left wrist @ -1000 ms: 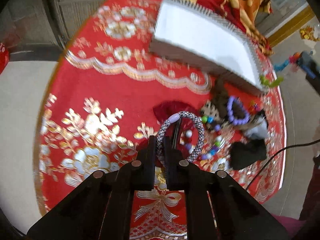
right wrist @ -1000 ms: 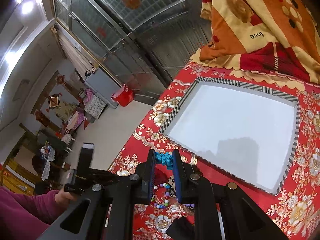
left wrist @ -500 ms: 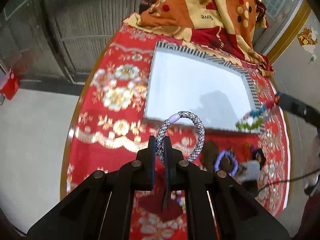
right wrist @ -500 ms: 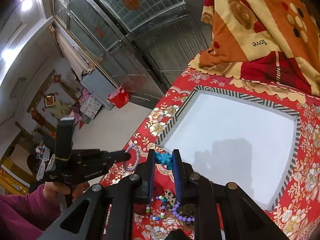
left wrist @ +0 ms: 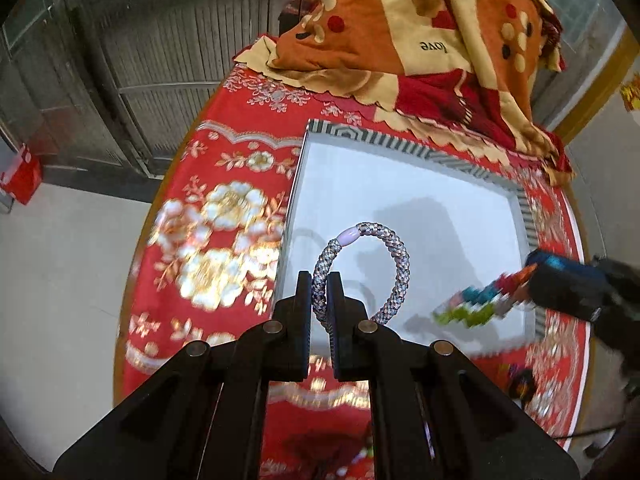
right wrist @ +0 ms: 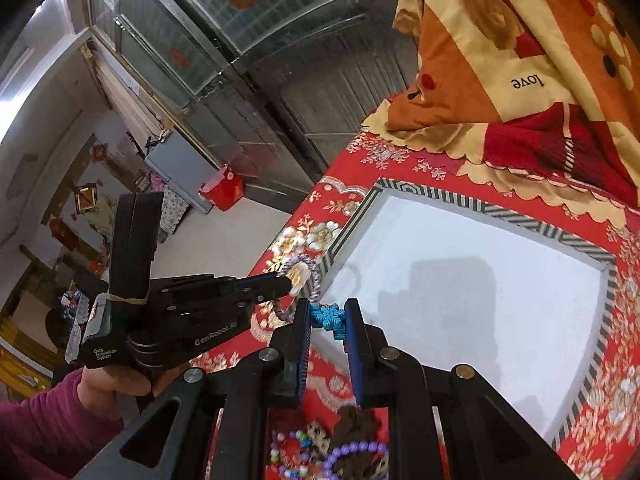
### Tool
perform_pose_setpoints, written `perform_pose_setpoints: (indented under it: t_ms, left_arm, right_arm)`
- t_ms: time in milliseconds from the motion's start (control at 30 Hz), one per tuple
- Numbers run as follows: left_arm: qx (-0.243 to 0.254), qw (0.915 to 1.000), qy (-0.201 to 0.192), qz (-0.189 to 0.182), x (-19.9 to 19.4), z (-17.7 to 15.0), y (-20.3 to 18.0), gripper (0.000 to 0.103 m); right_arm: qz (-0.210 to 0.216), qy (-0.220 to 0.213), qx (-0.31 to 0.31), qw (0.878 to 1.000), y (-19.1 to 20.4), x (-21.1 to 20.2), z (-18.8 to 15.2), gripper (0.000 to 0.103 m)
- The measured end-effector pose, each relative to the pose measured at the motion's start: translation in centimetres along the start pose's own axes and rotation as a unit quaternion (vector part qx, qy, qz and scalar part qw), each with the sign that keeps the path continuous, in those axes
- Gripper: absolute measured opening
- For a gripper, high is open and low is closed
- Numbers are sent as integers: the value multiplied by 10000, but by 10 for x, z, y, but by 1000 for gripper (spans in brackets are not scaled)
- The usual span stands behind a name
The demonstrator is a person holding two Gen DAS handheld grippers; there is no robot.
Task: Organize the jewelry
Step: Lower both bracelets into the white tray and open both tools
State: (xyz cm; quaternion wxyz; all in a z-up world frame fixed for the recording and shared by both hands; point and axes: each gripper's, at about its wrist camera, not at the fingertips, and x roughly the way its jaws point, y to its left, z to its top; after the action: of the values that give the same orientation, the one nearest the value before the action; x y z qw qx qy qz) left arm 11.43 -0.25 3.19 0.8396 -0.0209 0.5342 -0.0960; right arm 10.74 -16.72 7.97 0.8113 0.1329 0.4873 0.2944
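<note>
My left gripper [left wrist: 319, 280] is shut on a silver braided bracelet [left wrist: 400, 264] with a pale pink bead. The loop stands up over the near-left part of the white tray [left wrist: 400, 140]. My right gripper [right wrist: 328, 308] is shut on a blue knotted bracelet [right wrist: 326, 314] over the tray's [right wrist: 500, 212] near-left corner. In the left wrist view the right gripper [left wrist: 532, 276] comes in from the right, and a blurred blue, orange and green strand [left wrist: 480, 304] hangs from it over the tray. In the right wrist view the left gripper [right wrist: 286, 282] is just left of mine, with the silver bracelet [right wrist: 310, 272] at its tip.
A red tablecloth with gold flowers [left wrist: 216, 240] covers the round table, and its edge drops to the floor on the left. An orange and cream quilt [left wrist: 420, 32] is heaped behind the tray. A pile of beads with a purple bracelet [right wrist: 352, 452] lies at the near edge.
The left gripper has carried the silver bracelet from above the jewelry pile to the tray's near-left part. The right gripper has moved over the tray with its coloured strand.
</note>
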Motion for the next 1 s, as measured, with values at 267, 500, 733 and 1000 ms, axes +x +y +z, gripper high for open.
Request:
perform_pose_setpoints:
  t_ms: [267,500,733,1000]
  left_arm:
    - [-205,9994,247,105,51,40,0,6]
    - [-298,9982,426,285,88,58,-4,6]
    - [-326,9972,466,487,108,66,-7,6]
    - [-499,9973,488,235,114,62,-4,26]
  right_arm:
    - [-84,337,172,9992,-31,57,32,16]
    - [-158,400,480,9979,-73,95,58,16]
    - [-388,232,919,9947,-110,116,64,16]
    - [-534,29,994,9936,-118,111,58,53]
